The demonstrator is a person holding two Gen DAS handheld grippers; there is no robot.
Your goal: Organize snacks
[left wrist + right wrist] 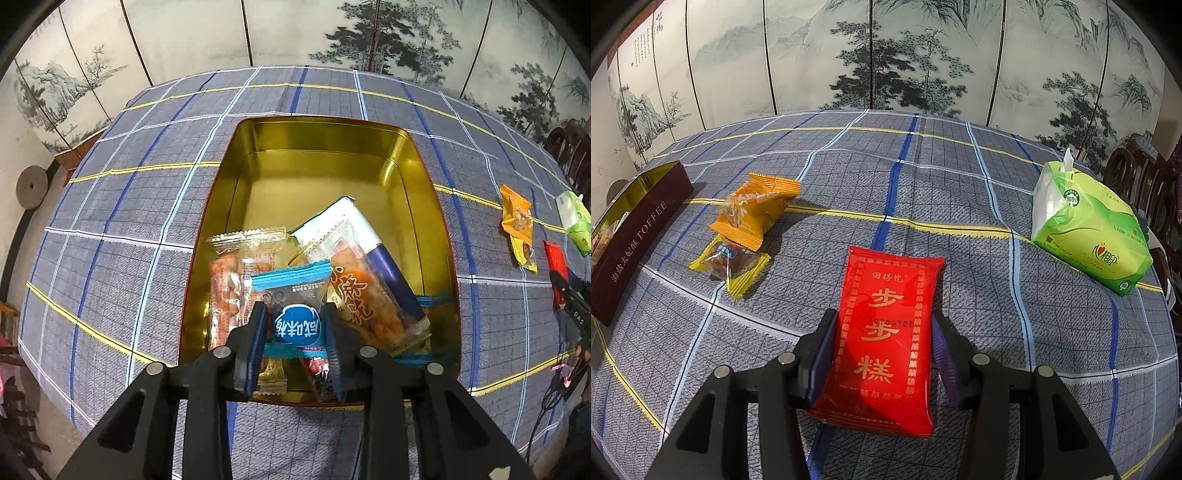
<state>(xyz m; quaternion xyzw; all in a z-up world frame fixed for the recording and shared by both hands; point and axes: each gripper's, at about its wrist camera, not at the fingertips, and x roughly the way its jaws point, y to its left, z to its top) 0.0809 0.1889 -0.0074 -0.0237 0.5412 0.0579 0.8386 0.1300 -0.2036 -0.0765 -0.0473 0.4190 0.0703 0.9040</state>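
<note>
Now left claw (295, 325) pinching blue-sealed clear packet (295, 317); right claw (882, 354) spread around red gold-lettered packet (886, 332).

Shiny gold metal tin (413, 155), woven checked cloth (923, 184), glossy plastic red packet (886, 332).

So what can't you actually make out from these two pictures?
- Left wrist view: the snacks at the tin's near end, hidden under the blue packet and jaws.
- Left wrist view: the right gripper, cut off by the edge.
- Right wrist view: whether the jaws pinch the red packet.
- Right wrist view: the tin's inside, behind its wall.
</note>
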